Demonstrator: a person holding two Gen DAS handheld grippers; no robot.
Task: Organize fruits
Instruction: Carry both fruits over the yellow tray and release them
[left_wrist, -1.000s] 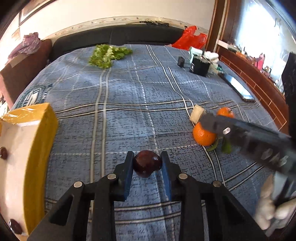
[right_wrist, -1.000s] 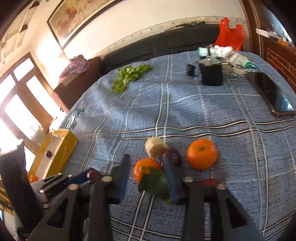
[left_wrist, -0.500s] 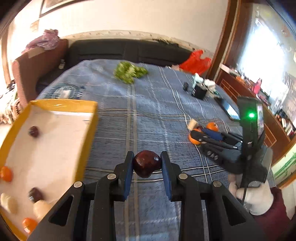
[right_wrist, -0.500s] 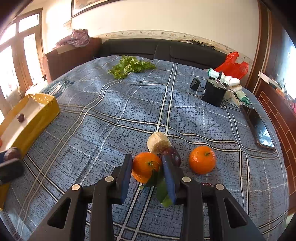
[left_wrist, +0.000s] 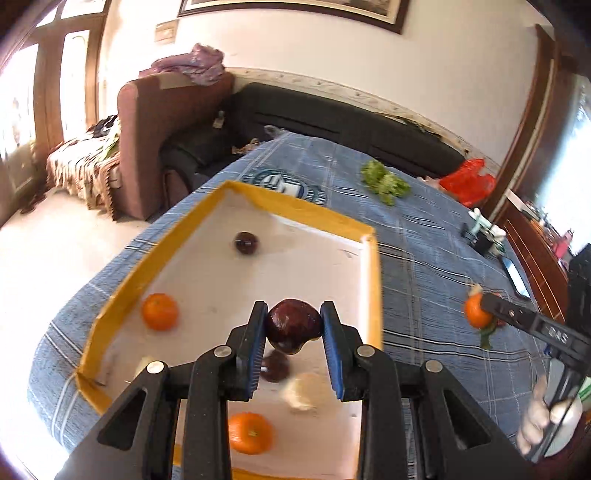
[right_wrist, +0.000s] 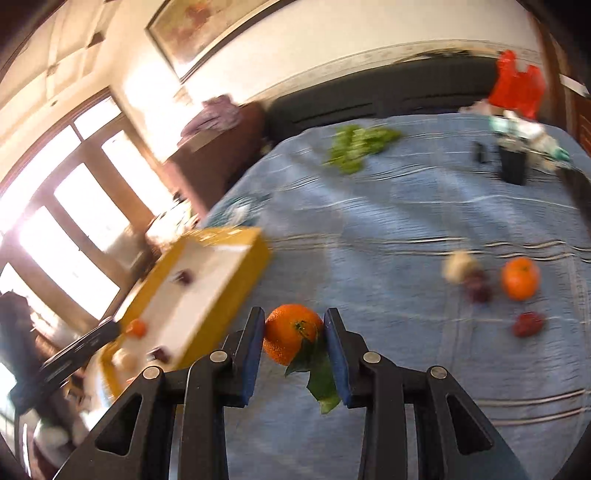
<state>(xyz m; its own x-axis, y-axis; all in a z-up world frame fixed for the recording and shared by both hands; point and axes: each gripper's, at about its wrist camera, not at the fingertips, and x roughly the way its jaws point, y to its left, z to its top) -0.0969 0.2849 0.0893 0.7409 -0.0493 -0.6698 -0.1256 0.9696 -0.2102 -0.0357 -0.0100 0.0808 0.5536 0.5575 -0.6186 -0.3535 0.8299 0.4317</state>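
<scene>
The left gripper (left_wrist: 294, 328) is clamped on a dark plum (left_wrist: 293, 325), held above the yellow-rimmed tray (left_wrist: 373, 288) where oranges, plums and a pale fruit lie. The right gripper (right_wrist: 295, 332) pinches a leafy orange (right_wrist: 291, 332) over the blue bedspread (right_wrist: 388, 221) — another orange (right_wrist: 520, 277) sits well apart.
</scene>
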